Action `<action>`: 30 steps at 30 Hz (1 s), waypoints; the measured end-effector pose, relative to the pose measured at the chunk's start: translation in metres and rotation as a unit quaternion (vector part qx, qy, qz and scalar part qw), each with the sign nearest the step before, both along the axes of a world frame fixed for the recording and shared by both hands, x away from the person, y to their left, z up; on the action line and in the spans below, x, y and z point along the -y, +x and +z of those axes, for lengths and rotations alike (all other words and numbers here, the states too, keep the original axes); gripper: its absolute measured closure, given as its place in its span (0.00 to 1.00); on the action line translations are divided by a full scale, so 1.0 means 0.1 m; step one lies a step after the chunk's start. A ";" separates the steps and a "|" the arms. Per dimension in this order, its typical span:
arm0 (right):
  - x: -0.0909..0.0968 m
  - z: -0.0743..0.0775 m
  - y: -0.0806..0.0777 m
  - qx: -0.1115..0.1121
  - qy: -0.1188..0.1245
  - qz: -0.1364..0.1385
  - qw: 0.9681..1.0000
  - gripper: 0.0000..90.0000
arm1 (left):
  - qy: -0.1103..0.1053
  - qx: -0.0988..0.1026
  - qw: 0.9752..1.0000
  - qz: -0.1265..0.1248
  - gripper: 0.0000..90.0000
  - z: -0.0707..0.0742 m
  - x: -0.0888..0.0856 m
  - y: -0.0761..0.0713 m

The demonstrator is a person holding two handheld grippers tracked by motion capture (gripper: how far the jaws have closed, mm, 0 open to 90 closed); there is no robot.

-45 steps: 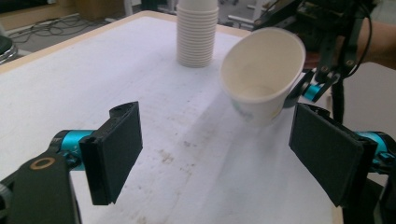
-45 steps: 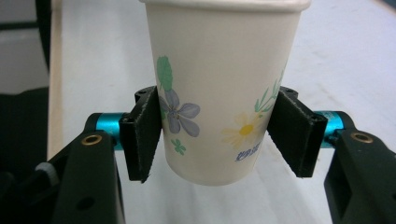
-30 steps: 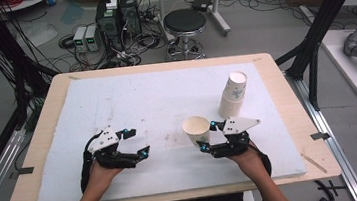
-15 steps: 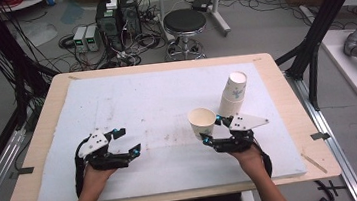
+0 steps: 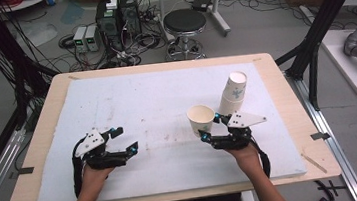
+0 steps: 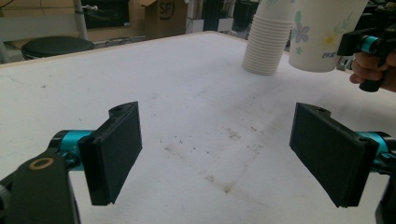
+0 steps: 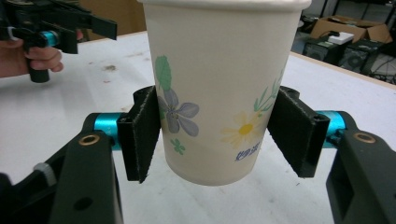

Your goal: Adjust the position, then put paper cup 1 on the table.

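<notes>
The right gripper (image 5: 208, 128) grasps a paper cup (image 5: 201, 118) between both pads, lifted clear of the white mat (image 5: 156, 103), just left of the cup stack (image 5: 233, 92). The left gripper (image 5: 123, 141) is released, jaws spread wide over the mat's near left, holding nothing.
</notes>
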State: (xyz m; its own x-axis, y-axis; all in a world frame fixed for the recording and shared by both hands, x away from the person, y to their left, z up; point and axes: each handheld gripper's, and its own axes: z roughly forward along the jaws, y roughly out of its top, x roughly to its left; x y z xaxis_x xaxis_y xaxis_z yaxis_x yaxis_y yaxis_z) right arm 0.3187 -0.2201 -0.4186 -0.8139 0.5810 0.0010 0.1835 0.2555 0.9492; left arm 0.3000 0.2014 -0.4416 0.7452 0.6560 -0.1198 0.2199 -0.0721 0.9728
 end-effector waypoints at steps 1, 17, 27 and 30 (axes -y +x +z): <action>-0.02 0.00 0.02 0.003 -0.003 -0.003 1.000 0.41 | -0.001 0.000 1.000 0.000 0.19 0.00 0.00 0.00; -0.43 -0.15 0.33 -0.024 -0.029 -0.033 0.999 0.41 | 0.003 0.003 1.000 0.004 0.19 0.01 -0.04 0.01; -0.53 -0.32 0.49 -0.087 -0.040 -0.072 0.993 0.40 | 0.003 0.000 1.000 0.006 0.19 0.01 -0.03 0.01; -0.54 -0.31 0.50 -0.093 -0.059 -0.079 0.991 0.40 | 0.005 -0.002 1.000 0.004 0.20 0.01 -0.03 0.01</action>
